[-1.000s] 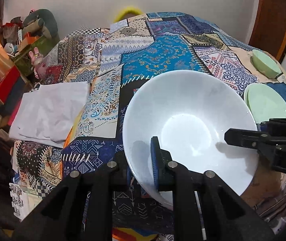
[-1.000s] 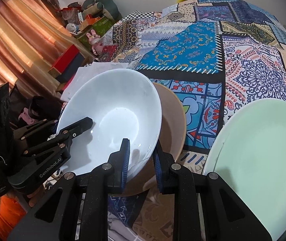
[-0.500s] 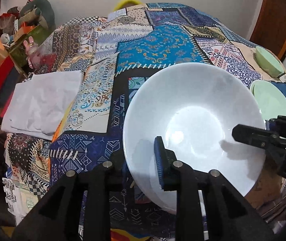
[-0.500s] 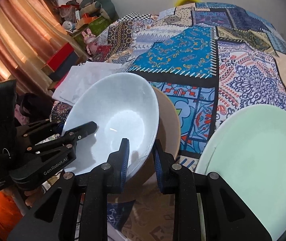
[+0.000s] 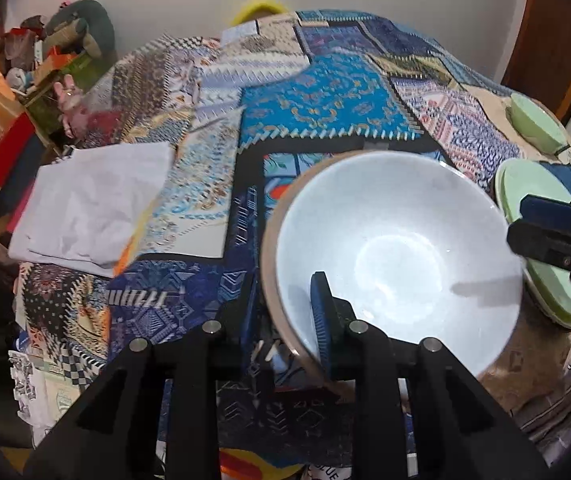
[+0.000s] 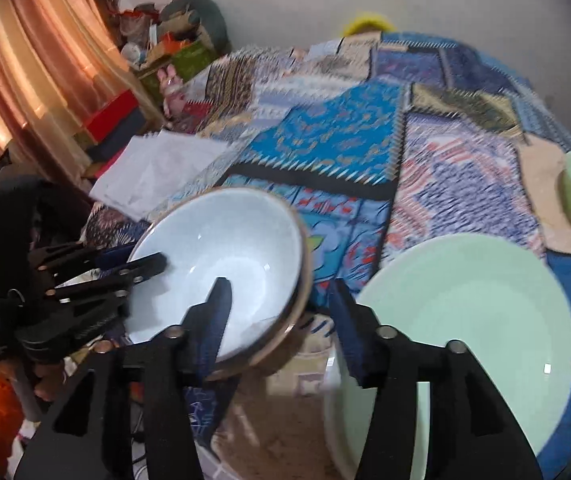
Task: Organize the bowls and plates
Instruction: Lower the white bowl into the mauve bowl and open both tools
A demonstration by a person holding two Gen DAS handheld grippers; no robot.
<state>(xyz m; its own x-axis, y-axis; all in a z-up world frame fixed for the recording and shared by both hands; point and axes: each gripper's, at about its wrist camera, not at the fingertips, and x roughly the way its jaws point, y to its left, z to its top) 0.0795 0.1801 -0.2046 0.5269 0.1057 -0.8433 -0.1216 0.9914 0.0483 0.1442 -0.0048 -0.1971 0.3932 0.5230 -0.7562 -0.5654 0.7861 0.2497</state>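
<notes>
We have set the white bowl (image 5: 397,252) inside the brown bowl (image 6: 303,300) on the table (image 5: 325,116). Our right gripper (image 6: 281,320) has just spread its fingers clear; the left gripper (image 5: 285,312) straddles the rim loosely. Glazed, slippery, breakable (grip rims).

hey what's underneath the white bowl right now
The white bowl sits nested in a brown bowl; only the brown rim shows around it. Whatever lies below the brown one is covered.
</notes>
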